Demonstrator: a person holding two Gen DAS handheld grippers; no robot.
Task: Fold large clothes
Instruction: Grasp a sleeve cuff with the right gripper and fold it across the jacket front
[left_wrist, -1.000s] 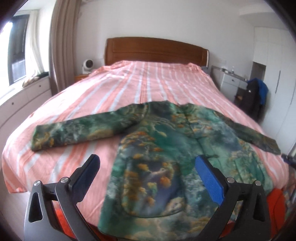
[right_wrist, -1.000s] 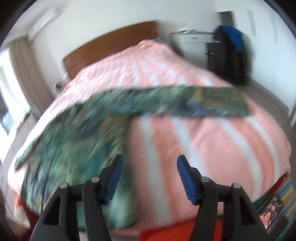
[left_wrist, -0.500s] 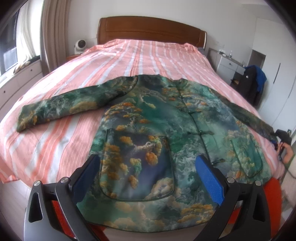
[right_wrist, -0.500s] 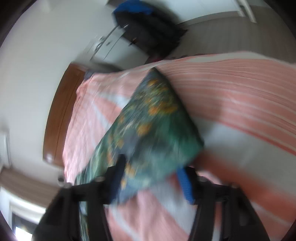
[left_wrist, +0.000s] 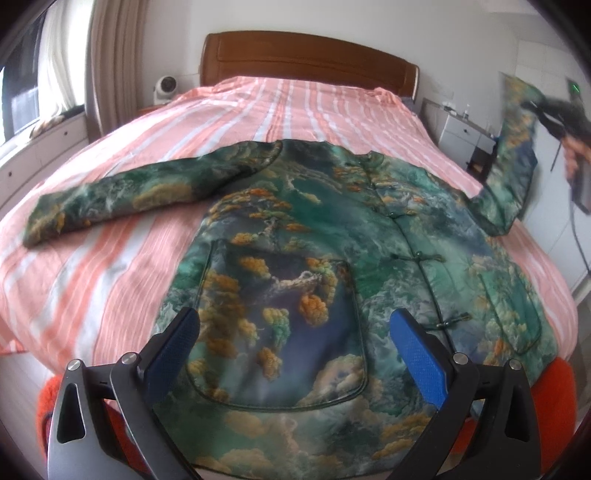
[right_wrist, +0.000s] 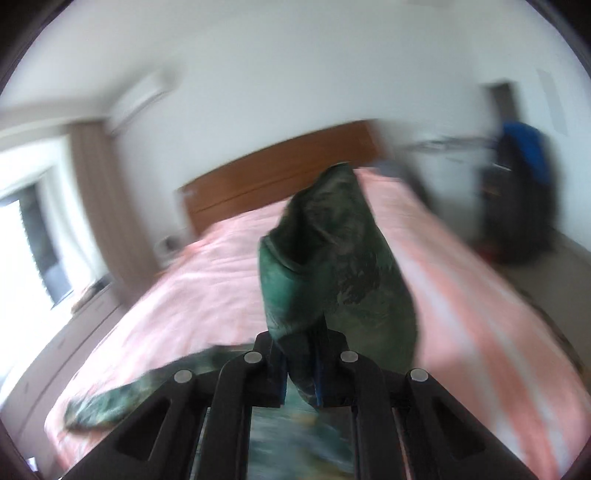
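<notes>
A green jacket (left_wrist: 332, 258) with orange and cloud print lies face up on the pink striped bed (left_wrist: 110, 258), its left sleeve (left_wrist: 110, 192) stretched out flat. My left gripper (left_wrist: 295, 354) is open and empty, above the jacket's hem at the near edge. My right gripper (right_wrist: 301, 380) is shut on the cuff of the right sleeve (right_wrist: 332, 251) and holds it up in the air; in the left wrist view the raised sleeve (left_wrist: 513, 158) and the right gripper (left_wrist: 532, 107) show at the far right.
A wooden headboard (left_wrist: 306, 59) stands at the far end. A white nightstand (left_wrist: 461, 133) is right of the bed. A window and drawer unit (left_wrist: 33, 147) run along the left. Orange fabric (left_wrist: 554, 398) hangs below the near bed edge.
My right gripper closed on the right sleeve's cuff and lifted it off the bed. My left gripper moved closer over the jacket's hem and stayed open.
</notes>
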